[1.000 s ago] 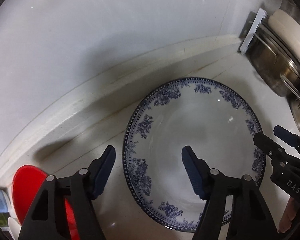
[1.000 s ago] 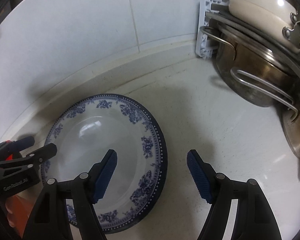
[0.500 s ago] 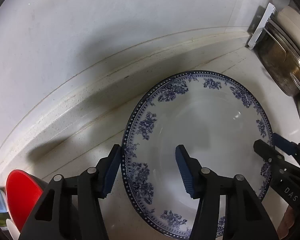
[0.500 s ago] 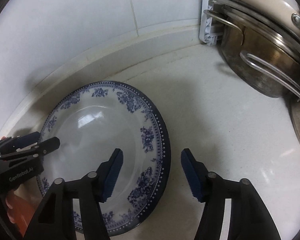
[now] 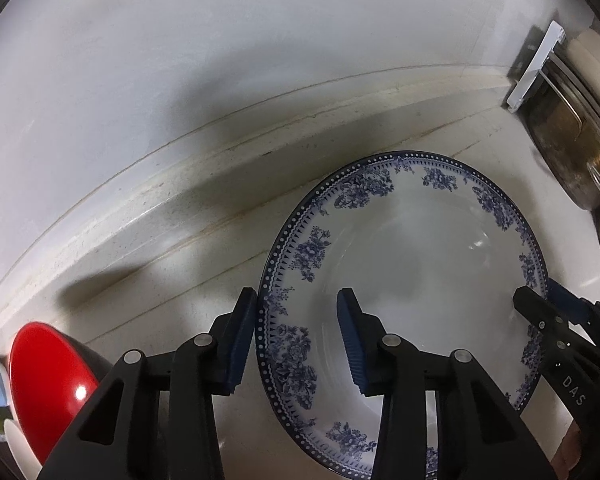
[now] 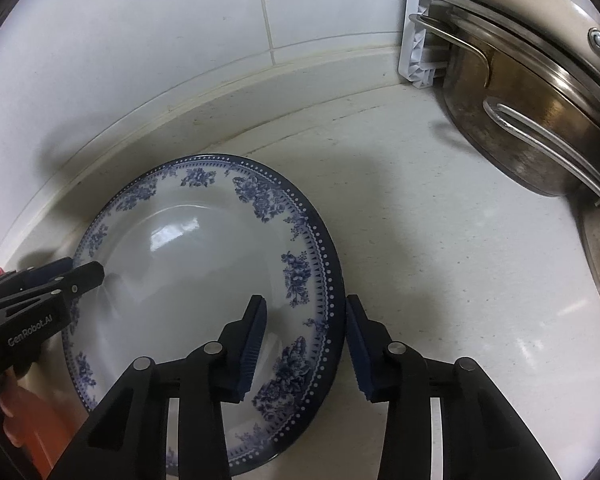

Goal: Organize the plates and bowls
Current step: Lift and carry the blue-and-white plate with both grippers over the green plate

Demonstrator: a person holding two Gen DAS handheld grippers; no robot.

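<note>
blue-and-white floral porcelain plate [image 5: 404,304] lies flat on the pale speckled counter [image 6: 440,280], near the wall, empty. the left gripper [image 5: 296,340] and right gripper [image 6: 304,344] straddle opposite rims, jaws just closing, pads not yet pinching, likely for a level two-sided lift. beyond it, a red bowl [image 5: 48,384] sits at the left, and steel pots [image 6: 532,128] lean in a white rack [image 6: 420,40].
</note>
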